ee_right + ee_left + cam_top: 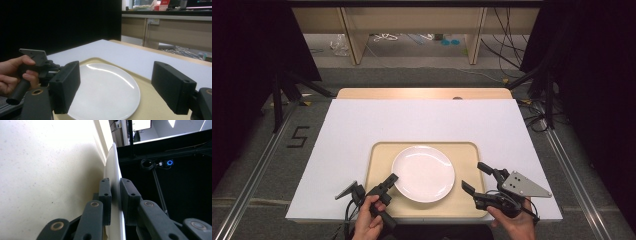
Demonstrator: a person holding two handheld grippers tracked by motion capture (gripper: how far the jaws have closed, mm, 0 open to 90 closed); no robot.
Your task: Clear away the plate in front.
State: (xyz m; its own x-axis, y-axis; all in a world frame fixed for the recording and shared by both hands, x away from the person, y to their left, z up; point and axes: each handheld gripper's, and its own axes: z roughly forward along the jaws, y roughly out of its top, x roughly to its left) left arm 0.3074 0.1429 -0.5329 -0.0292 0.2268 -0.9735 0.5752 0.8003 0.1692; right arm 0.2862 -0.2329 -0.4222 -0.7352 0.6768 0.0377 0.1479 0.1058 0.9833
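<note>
The left gripper (388,181) pinches the near-left rim of the stiff, glossy, likely breakable white plate (424,172) on the tray (379,155), while the right gripper (475,176) waits spread wide near the tray's near-right corner.

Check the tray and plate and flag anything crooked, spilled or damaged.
Nothing stands out. The white plate lies flat and intact on the beige tray, which sits square on the white table cover. The left gripper has its jaws around the plate's rim; the right gripper is open beside it.
</note>
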